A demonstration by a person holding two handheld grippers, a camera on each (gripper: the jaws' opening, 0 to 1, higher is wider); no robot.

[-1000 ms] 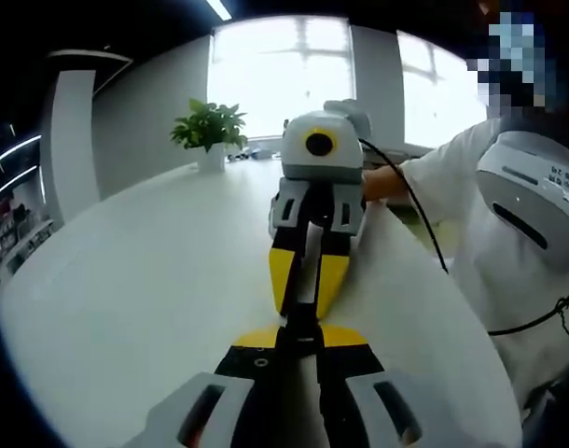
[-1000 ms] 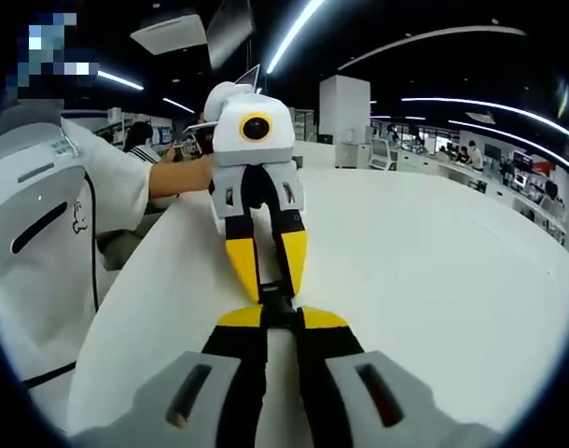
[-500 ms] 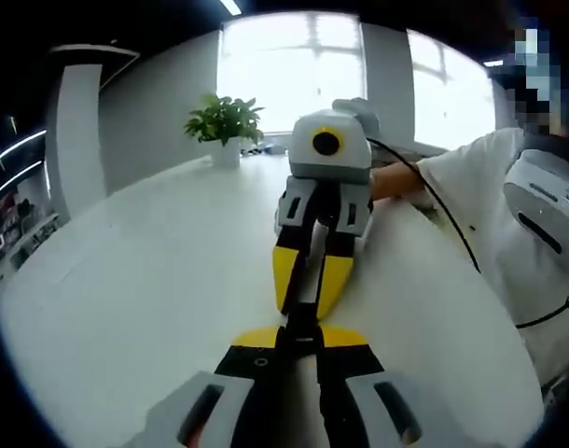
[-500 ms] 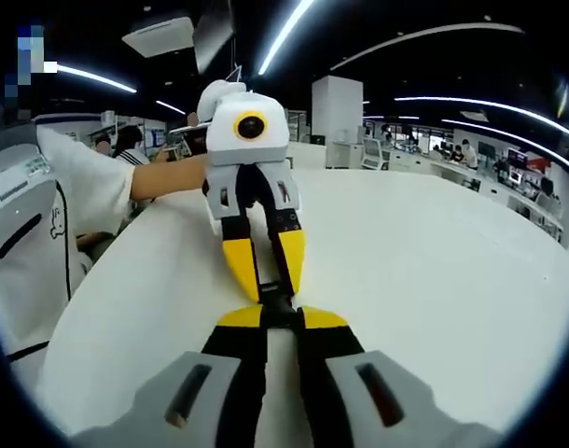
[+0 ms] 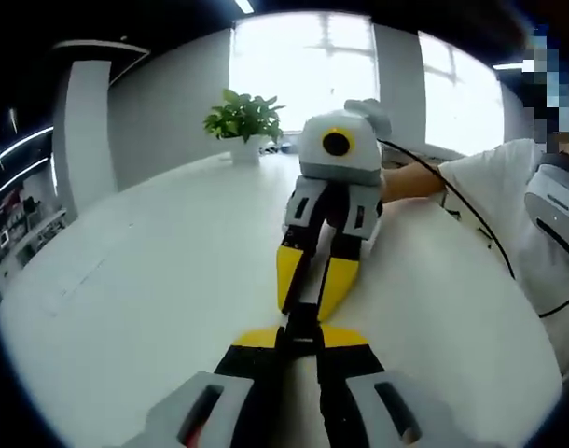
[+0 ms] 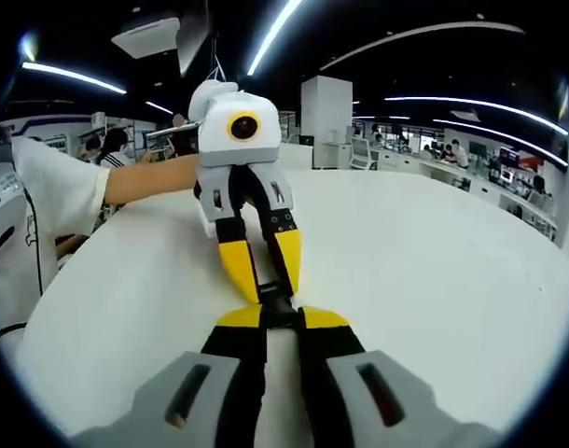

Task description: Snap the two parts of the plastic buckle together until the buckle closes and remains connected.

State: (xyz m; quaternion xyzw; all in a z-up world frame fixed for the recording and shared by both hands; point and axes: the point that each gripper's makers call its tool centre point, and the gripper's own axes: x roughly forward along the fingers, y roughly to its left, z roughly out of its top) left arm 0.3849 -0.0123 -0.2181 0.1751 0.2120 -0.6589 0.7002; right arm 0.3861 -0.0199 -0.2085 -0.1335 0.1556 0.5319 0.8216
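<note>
Your left gripper and right gripper meet tip to tip over the white tabletop. Both jaw pairs are closed on the black buckle — it sits between them. A potted plant stands at the far edge.

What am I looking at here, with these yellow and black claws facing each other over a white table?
These are two hand-held grabbing tools, one in each of a person's hands, each with its own camera. In the left gripper view, the left gripper rises from the bottom and the right gripper faces it. The right gripper view shows the reverse. Their tips meet over a white table, pinching a small black buckle between them. Whether it has snapped shut is too small to tell. A potted plant stands at the table's far edge.
</note>
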